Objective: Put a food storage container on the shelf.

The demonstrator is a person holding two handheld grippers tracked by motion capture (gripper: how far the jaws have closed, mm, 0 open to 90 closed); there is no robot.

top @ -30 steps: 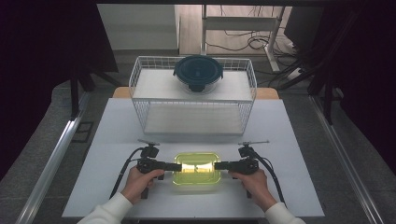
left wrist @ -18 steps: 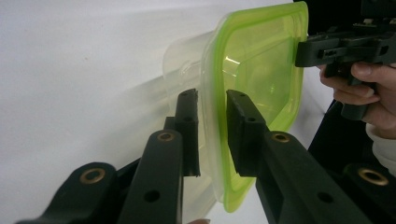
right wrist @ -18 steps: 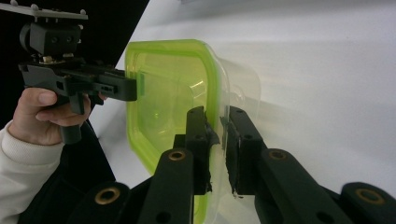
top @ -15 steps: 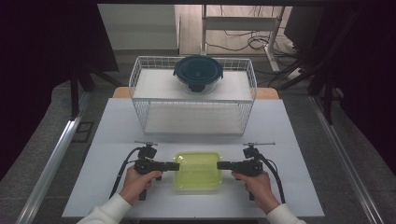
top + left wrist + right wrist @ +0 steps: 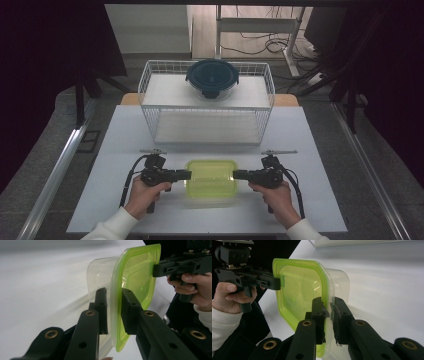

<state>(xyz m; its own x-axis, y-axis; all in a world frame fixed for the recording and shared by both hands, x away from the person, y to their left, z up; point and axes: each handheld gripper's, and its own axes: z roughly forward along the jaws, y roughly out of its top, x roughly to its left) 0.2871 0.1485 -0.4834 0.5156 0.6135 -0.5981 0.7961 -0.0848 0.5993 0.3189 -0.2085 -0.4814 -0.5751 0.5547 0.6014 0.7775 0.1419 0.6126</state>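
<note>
Two claws, left claw [image 5: 186, 174] and right claw [image 5: 236, 174], each clamped on one green-lidded container [image 5: 211, 176], one wire basket [image 5: 150, 107]

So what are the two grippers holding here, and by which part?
Both hold the clear food container with green lid. The left gripper clamps the lid's rim at one short end, the right gripper clamps the rim at the opposite end.
</note>
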